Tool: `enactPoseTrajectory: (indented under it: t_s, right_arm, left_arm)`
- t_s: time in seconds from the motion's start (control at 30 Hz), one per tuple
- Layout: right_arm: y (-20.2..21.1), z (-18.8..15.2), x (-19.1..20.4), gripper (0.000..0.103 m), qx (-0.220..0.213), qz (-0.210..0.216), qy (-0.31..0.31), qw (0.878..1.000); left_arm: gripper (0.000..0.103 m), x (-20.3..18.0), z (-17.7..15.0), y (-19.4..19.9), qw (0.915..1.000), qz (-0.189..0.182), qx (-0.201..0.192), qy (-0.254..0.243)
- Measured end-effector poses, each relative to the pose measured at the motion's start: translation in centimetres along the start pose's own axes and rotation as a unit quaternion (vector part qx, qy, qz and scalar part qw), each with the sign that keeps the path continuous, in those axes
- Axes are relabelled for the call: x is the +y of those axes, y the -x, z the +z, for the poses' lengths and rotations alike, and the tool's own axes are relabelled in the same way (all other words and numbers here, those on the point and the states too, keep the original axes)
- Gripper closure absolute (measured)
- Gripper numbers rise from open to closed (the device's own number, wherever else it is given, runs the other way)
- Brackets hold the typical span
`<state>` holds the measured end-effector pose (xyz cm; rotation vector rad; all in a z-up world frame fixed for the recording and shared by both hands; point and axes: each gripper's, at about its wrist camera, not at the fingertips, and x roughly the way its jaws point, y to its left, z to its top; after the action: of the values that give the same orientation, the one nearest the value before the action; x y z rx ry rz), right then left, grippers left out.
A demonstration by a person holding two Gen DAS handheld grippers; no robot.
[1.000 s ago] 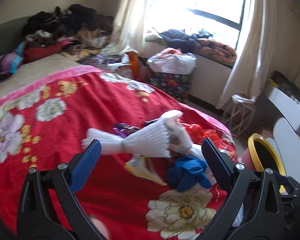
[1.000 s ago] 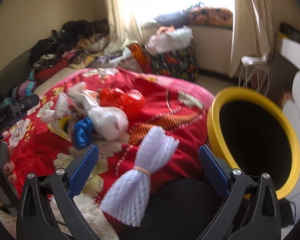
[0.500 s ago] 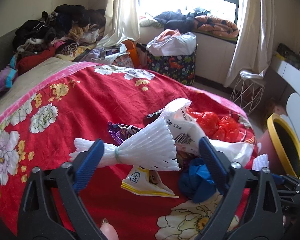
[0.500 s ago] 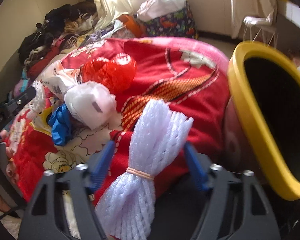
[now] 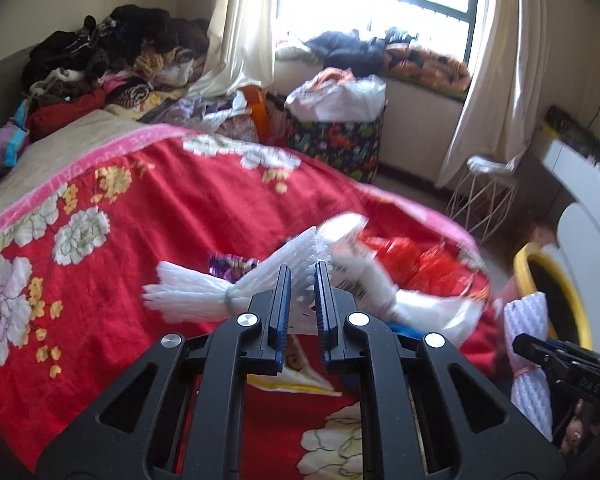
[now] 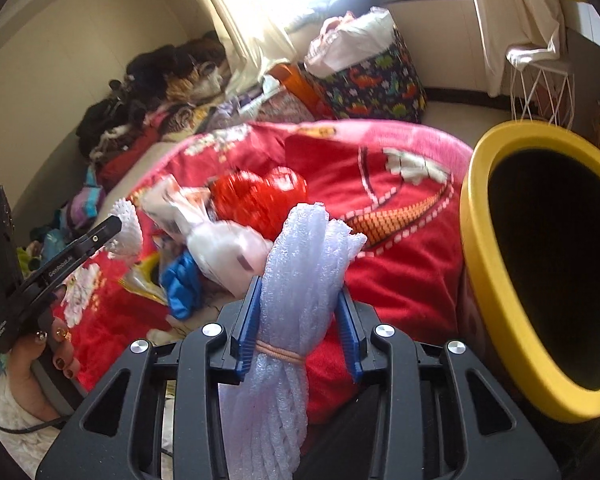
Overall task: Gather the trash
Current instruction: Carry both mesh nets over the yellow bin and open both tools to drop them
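Red floral bed (image 5: 148, 216), strewn with trash. Left claw (image 5: 302, 300) pinching white foam net (image 5: 220, 292); right claw (image 6: 298, 312) clamping lilac foam bundle (image 6: 300, 264) beside yellow bin (image 6: 499, 320).

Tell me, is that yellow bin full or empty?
Cannot tell: the yellow bin stands open, but its inside shows only dark in both views.

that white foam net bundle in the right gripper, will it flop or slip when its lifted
The white foam-net bundle tied with a rubber band looks airy, so probably very light. It bulges around the right hand-held gripper, suggesting it is squashy. Its long tail below the band will likely droop, though the ribbed mesh should resist slipping.
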<state>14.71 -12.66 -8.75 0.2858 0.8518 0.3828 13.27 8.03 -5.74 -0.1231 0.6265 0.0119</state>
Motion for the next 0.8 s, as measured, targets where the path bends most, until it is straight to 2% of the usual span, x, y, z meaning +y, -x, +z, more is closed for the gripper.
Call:
enactPoseTrajectory:
  t_s: [0.2,0.4,0.6,0.8]
  right_arm:
    - [2.6,1.3,0.0,0.069,-0.040,-0.001,0.016,0.999]
    - [4.9,2.6,-1.1,0.069,-0.081,-0.010,0.020,0.996]
    - [6.9,3.4,-3.2,0.069,-0.106,-0.022,0.004,0.994]
    - [8.7,3.9,-5.8,0.069,-0.131,-0.043,-0.017,0.990]
  left_arm:
    - [0.097,-1.1,1.9,3.0,0.9986,-0.032,-0.040,0.016]
    - [0.097,-4.6,3.4,5.5,0.9940,-0.086,-0.068,-0.006]
    - [0.097,-8.7,3.5,6.5,0.9865,-0.140,-0.077,-0.039]
    - [0.097,-12.2,3.0,6.2,0.9784,-0.186,-0.063,-0.064]
